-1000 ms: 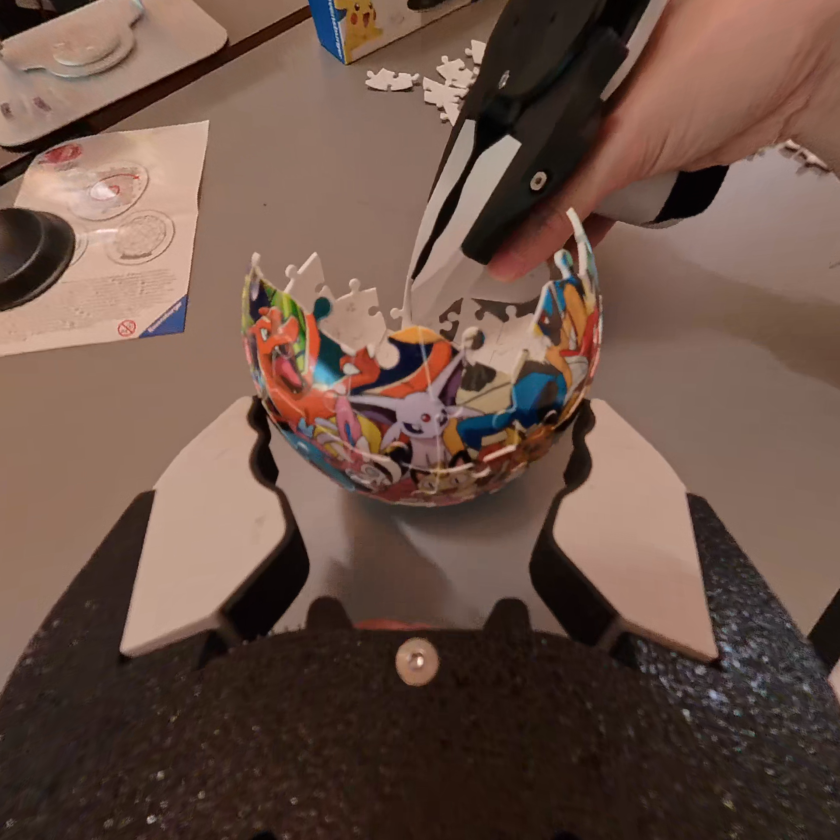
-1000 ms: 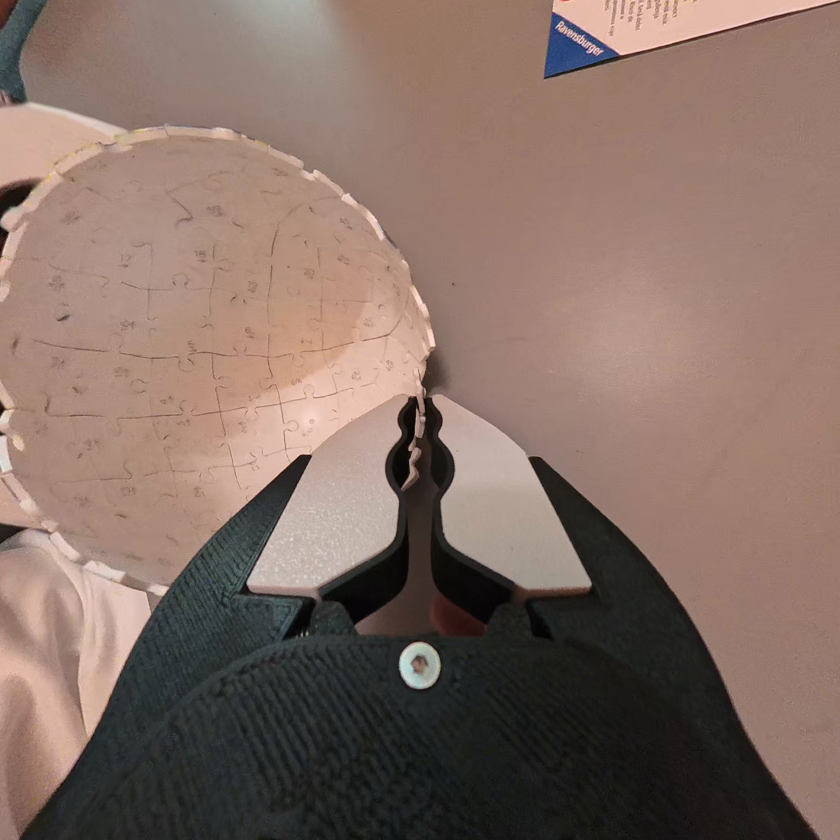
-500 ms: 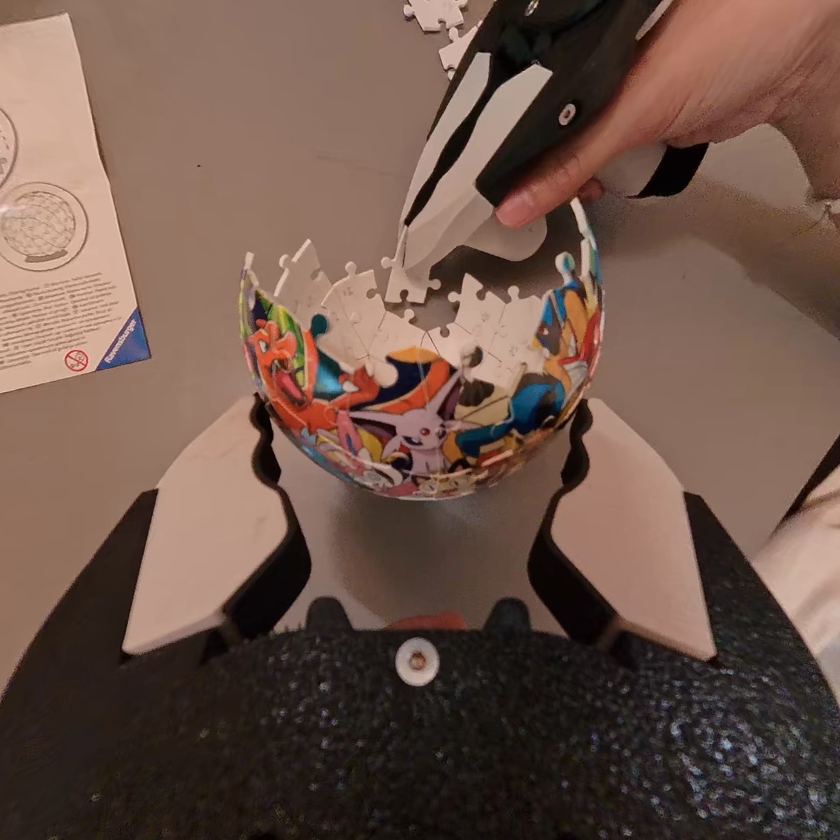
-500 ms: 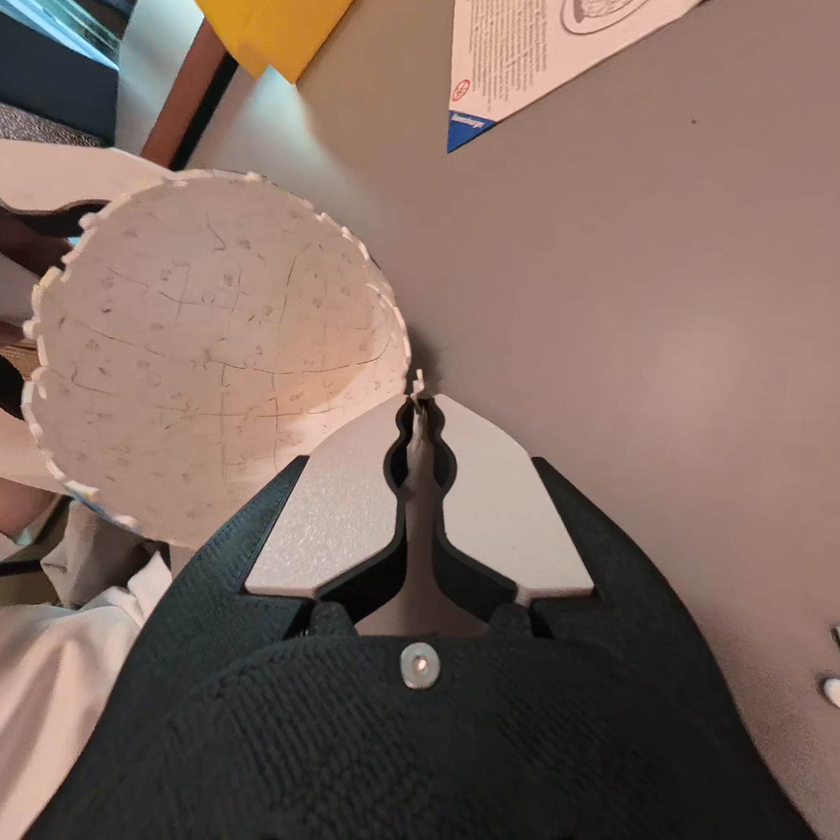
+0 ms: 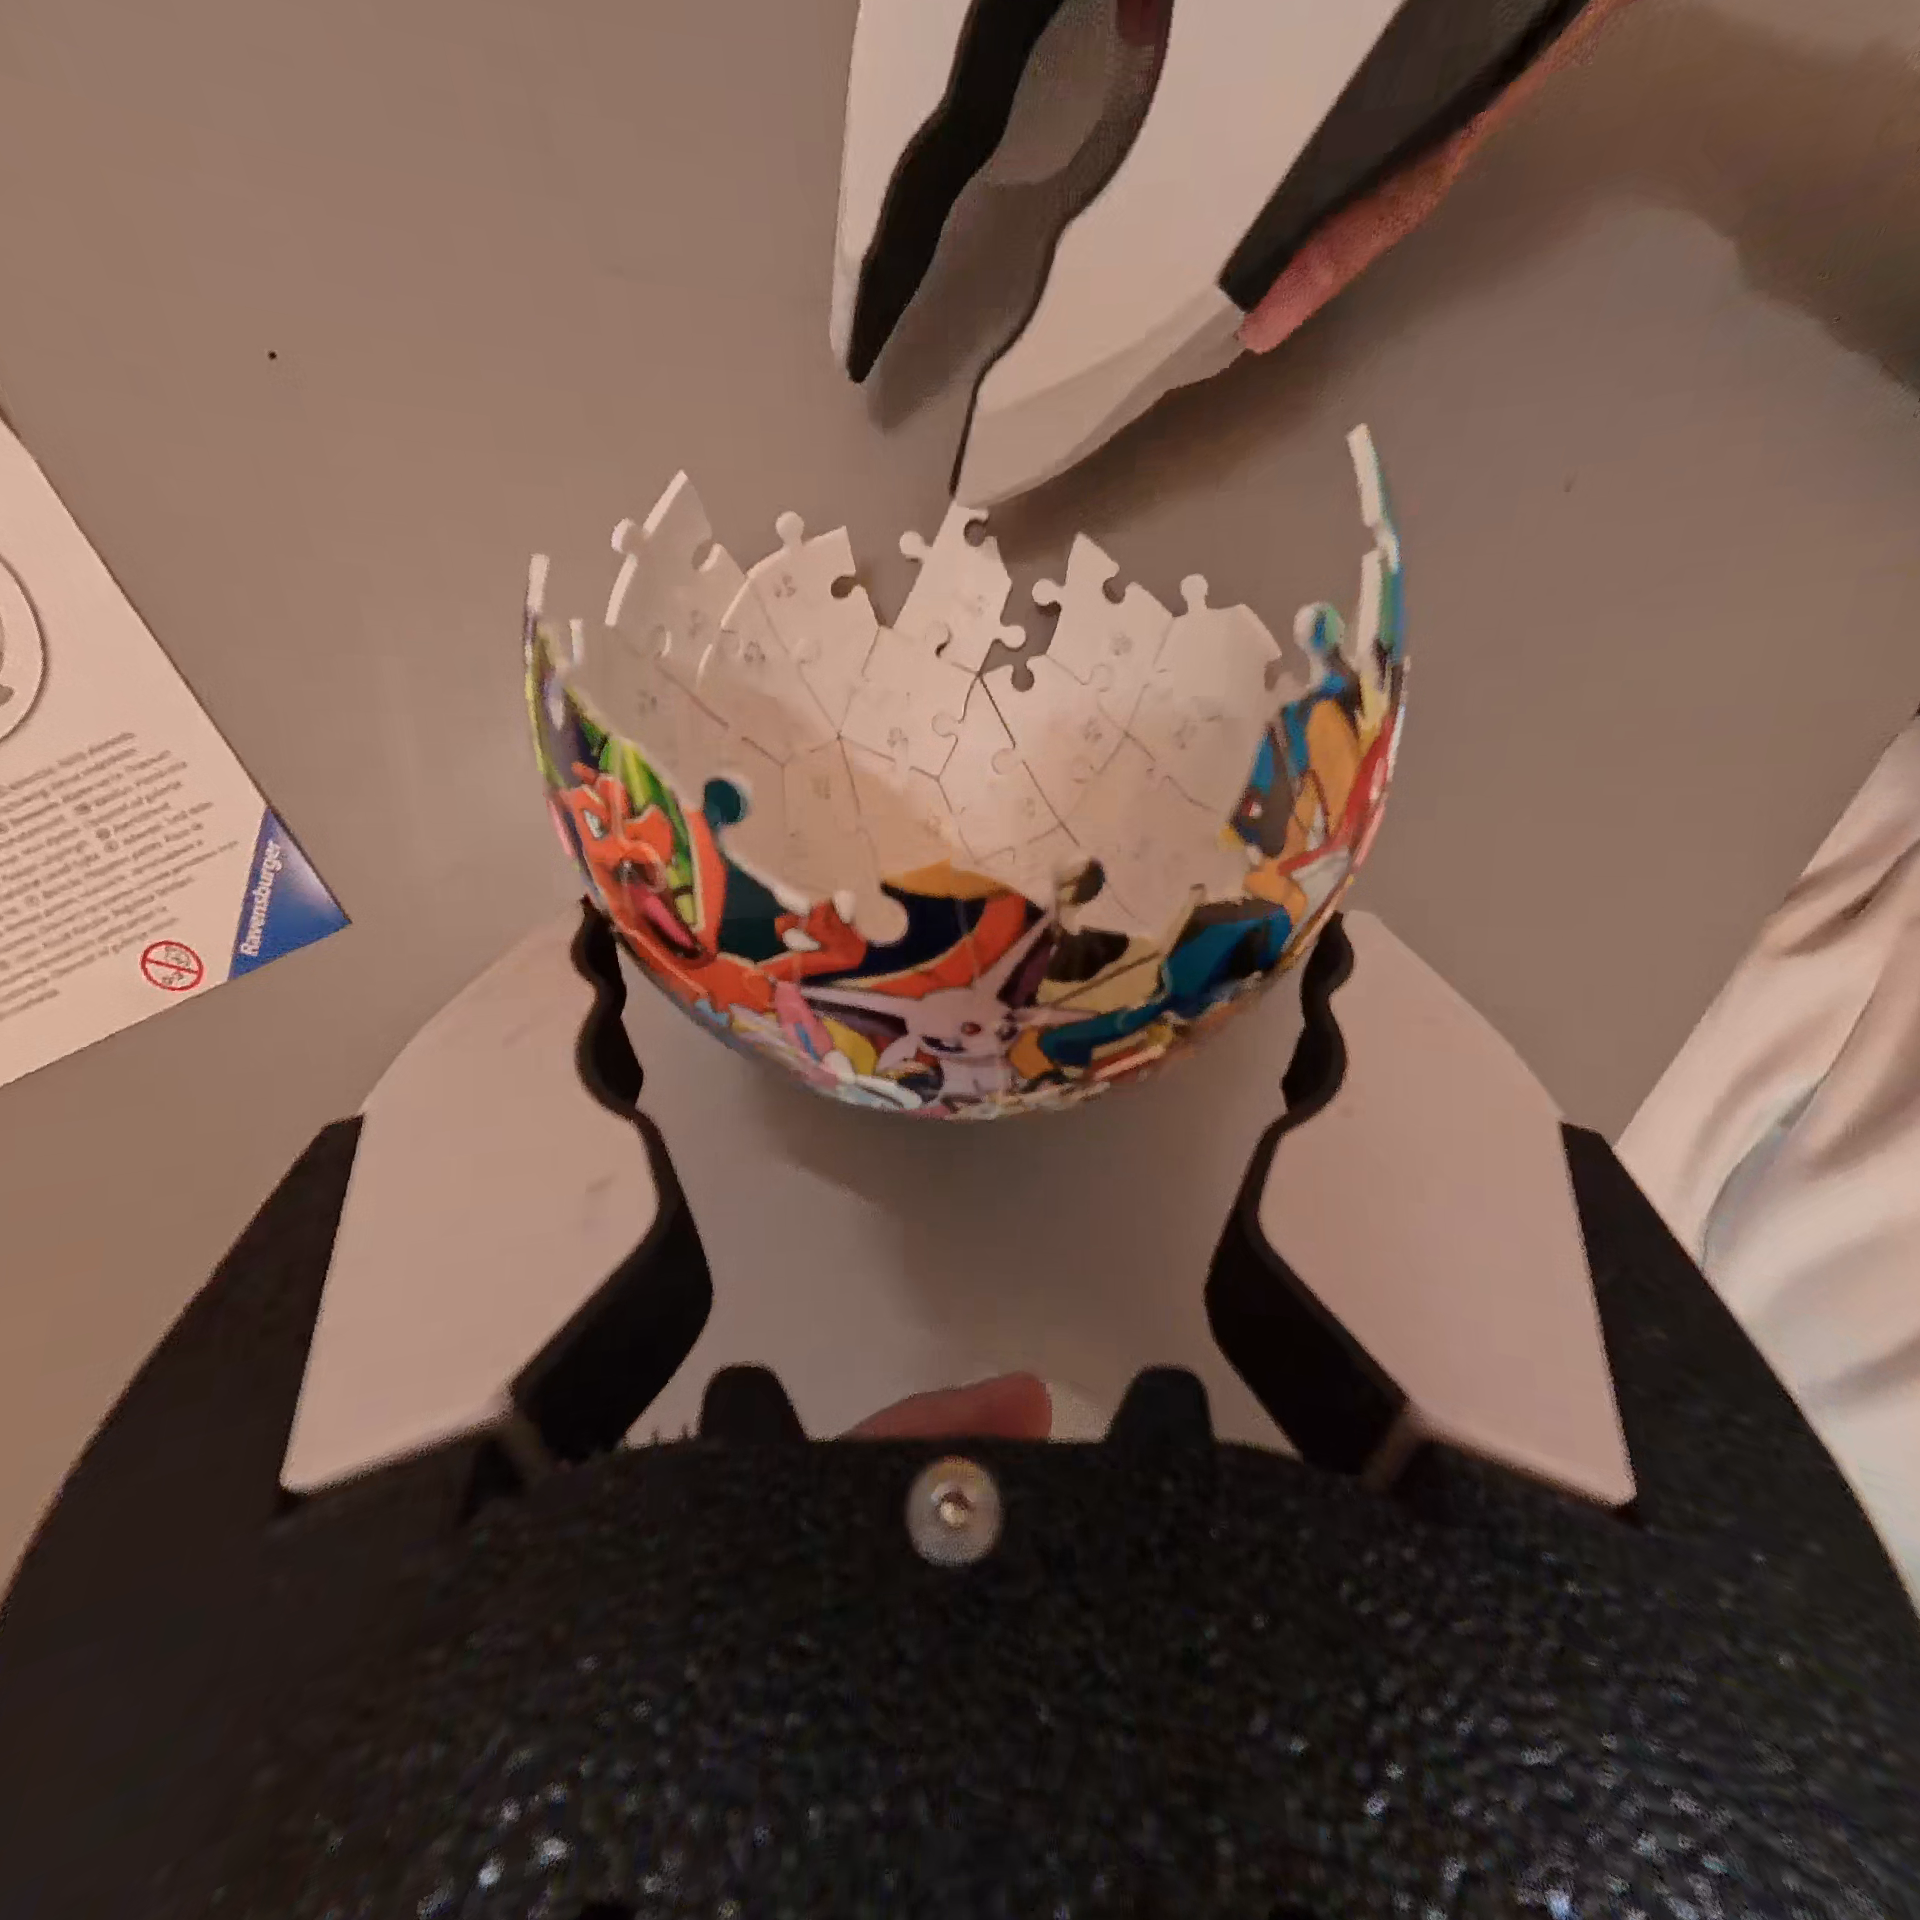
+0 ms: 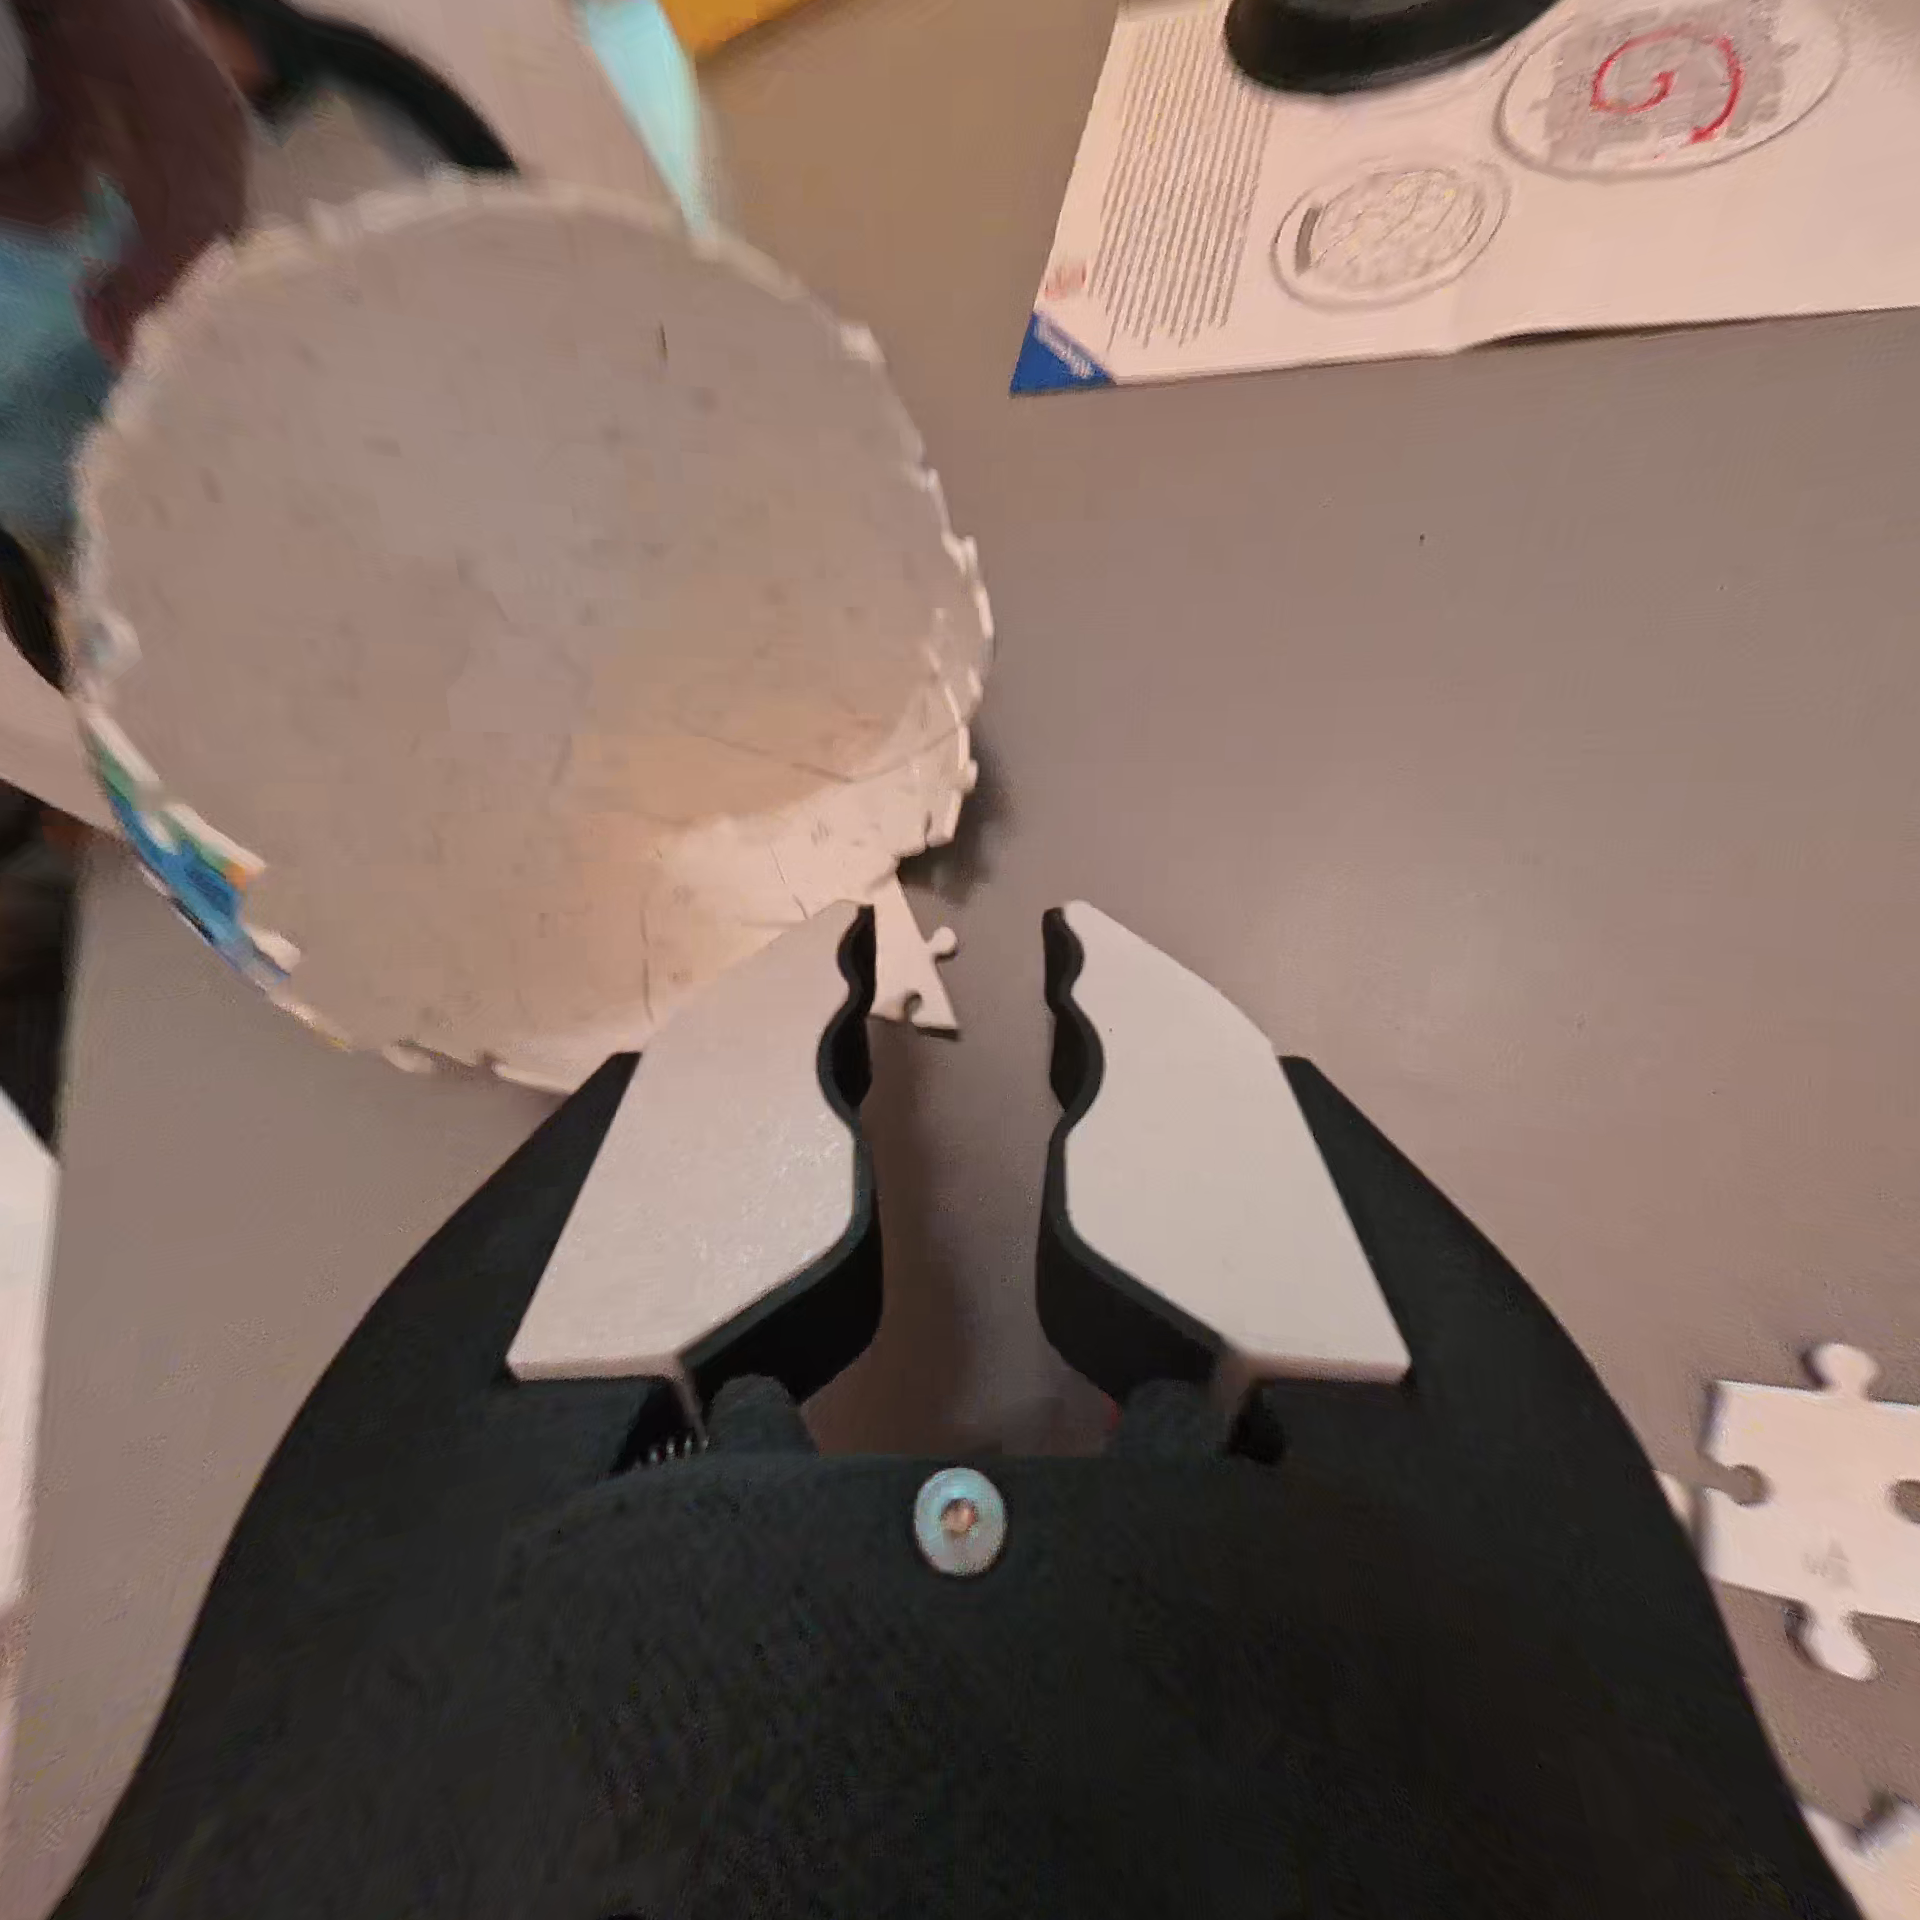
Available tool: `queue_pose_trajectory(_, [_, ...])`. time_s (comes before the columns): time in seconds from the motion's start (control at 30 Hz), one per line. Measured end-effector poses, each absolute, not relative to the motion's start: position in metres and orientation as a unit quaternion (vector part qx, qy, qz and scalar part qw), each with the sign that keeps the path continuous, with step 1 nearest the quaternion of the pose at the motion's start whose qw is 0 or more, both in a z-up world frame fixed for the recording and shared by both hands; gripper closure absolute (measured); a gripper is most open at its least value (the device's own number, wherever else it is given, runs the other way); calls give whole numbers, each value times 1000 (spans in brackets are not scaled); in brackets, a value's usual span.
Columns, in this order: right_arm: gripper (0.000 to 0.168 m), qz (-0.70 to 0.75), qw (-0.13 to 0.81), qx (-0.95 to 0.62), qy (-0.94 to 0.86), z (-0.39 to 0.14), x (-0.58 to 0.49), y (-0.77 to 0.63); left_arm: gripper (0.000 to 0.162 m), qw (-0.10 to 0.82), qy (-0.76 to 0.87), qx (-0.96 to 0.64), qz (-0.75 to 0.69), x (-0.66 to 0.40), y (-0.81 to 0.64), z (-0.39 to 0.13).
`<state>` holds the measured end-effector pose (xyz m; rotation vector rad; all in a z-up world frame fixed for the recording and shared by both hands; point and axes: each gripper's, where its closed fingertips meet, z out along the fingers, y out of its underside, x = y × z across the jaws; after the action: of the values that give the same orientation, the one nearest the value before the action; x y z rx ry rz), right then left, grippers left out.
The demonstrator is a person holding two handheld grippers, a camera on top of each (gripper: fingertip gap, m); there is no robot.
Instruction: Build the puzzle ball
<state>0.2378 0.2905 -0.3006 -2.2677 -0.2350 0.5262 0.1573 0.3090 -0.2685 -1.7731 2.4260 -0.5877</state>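
The half-built puzzle ball [image 5: 935, 956] is a bowl, colourful outside and white inside. My left gripper [image 5: 961, 935] is shut on it, one finger against each side, and holds it over the grey table. A white puzzle piece [image 5: 956, 592] stands tilted on the far rim, partly seated between its neighbours. My right gripper [image 5: 925, 426] hovers just above that piece with its jaws apart. In the right wrist view the right gripper [image 6: 956, 920] is open, the piece [image 6: 914, 977] lies beside its left finger, and the ball's inside [image 6: 520, 623] is blurred.
A printed instruction leaflet [image 5: 104, 831] lies on the table to the left of the ball; it also shows in the right wrist view [image 6: 1351, 208] with a black object [image 6: 1371, 31] on it. Loose white pieces [image 6: 1808, 1507] lie to the right. A white sleeve [image 5: 1818, 1039] is at the right. One gripper's finger ends stand about 10 cm off the other's.
My right gripper was shut on the white piece at the ball's rim; it has opened and let the piece go there. My left gripper still holds the ball.
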Motion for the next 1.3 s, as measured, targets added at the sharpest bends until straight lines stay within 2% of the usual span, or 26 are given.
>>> queue_pose_trajectory(0.07, [128,178,347,-908,-156,-313,236,284,41,34,793,-579,-188,158,311,-269])
queue_pose_trajectory(0.13, [129,148,314,-916,-203,-324,238,278,41,30,795,-577,-186,159,311,-268])
queue_pose_trajectory(0.37, [135,200,319,-905,-200,-318,235,285,41,17,802,-572,-172,158,312,-268])
queue_pose_trajectory(0.77, [112,213,318,-914,-134,-320,233,303,43,2,809,-570,-141,166,314,-266])
queue_pose_trajectory(0.87, [120,195,301,-926,-118,-321,240,302,43,-2,811,-570,-135,168,314,-266])
queue_pose_trajectory(1.03, [116,160,294,-936,-109,-323,248,301,43,-17,815,-567,-118,169,315,-266])
queue_pose_trajectory(1.07, [113,138,294,-939,-111,-324,253,302,43,-18,817,-565,-114,170,315,-266])
queue_pose_trajectory(1.13, [72,59,310,-941,-122,-326,268,308,43,-22,819,-563,-109,171,314,-266])
queue_pose_trajectory(1.17, [57,18,326,-936,-132,-325,276,312,43,-23,821,-561,-107,172,314,-265])
queue_pose_trajectory(1.2, [52,9,338,-928,-155,-324,275,314,43,-24,821,-560,-107,173,314,-265])
queue_pose_trajectory(1.3, [77,56,339,-917,-202,-328,259,310,43,-23,821,-561,-109,177,313,-265])
